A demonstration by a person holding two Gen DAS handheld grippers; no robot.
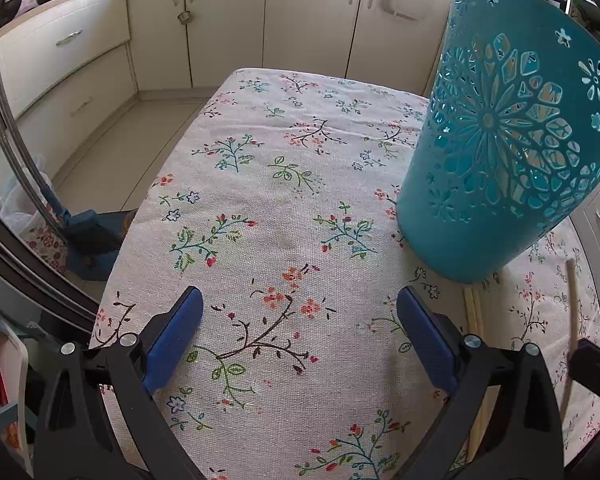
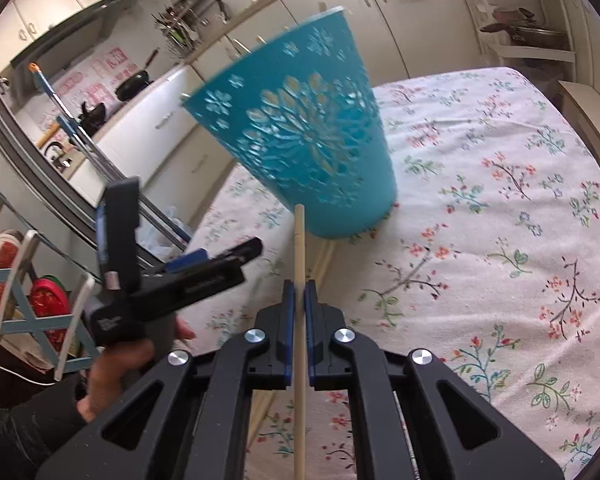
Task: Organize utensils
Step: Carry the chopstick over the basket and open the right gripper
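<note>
Two handheld grippers work over a bench covered with a white floral tablecloth [image 1: 284, 184]. The right gripper [image 2: 299, 292] has its blue-padded fingers [image 2: 287, 320] pressed nearly together on a thin, pale wooden chopstick [image 2: 299, 248]. The stick runs straight along the fingers, and its far tip reaches the lower front of a tall teal plastic utensil basket with flower-shaped cut-outs [image 2: 312, 136]. Whether the tip touches the basket cannot be told. The basket appears upright on the cloth, wider at its open rim than at its base.

The left gripper [image 1: 300, 320] hovers above the tablecloth with its blue fingers [image 1: 176, 332] spread wide apart and nothing between them. From its camera, the basket [image 1: 500, 140] stands ahead and to the right. Just in front of the basket's base, more pale wooden chopsticks [image 1: 474, 312] lie flat on the cloth, side by side, beside the left gripper's right-hand finger. The held chopstick [image 1: 572, 304] shows further right.

From the right camera, the left gripper [image 2: 204, 264] appears at the left, held in a bare hand [image 2: 112, 372]. Cream kitchen cabinets [image 1: 228, 20] line the background.
</note>
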